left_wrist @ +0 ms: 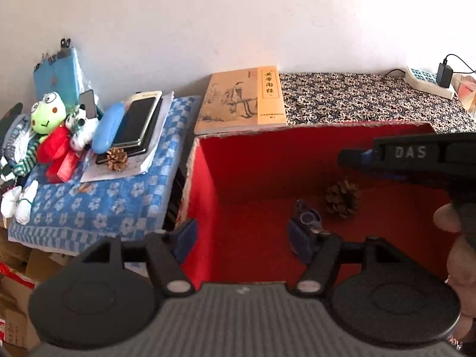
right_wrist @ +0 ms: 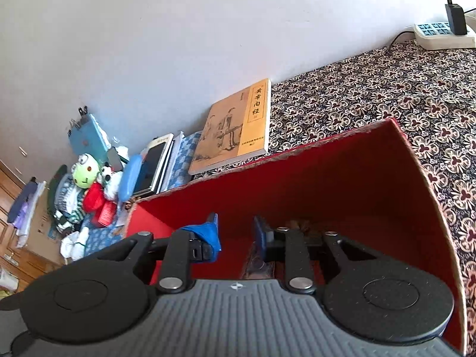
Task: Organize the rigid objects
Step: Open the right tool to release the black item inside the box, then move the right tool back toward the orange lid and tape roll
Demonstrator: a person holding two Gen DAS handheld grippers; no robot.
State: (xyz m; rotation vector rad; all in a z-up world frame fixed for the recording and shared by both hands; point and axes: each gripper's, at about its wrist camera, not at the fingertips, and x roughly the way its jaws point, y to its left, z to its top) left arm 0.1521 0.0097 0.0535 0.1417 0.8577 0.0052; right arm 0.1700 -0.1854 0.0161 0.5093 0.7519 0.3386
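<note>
Pinecone (left_wrist: 342, 198) on red box (left_wrist: 205, 178) floor, long axis unclear; left gripper (left_wrist: 242, 238) wide apart, empty; right gripper (right_wrist: 235, 233) narrowly parted.

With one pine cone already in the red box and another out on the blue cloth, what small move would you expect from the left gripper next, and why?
Probably a swing left toward the pine cone on the blue cloth. The left gripper hangs over the red box with jaws wide and nothing between them; one pine cone in the box already lies there.

Wall (left_wrist: 208, 15): plain white, evenly daylit.
Table (right_wrist: 386, 89): covered by a dark floral cloth.
Floor (right_wrist: 12, 184): wooden boards at far left.
</note>
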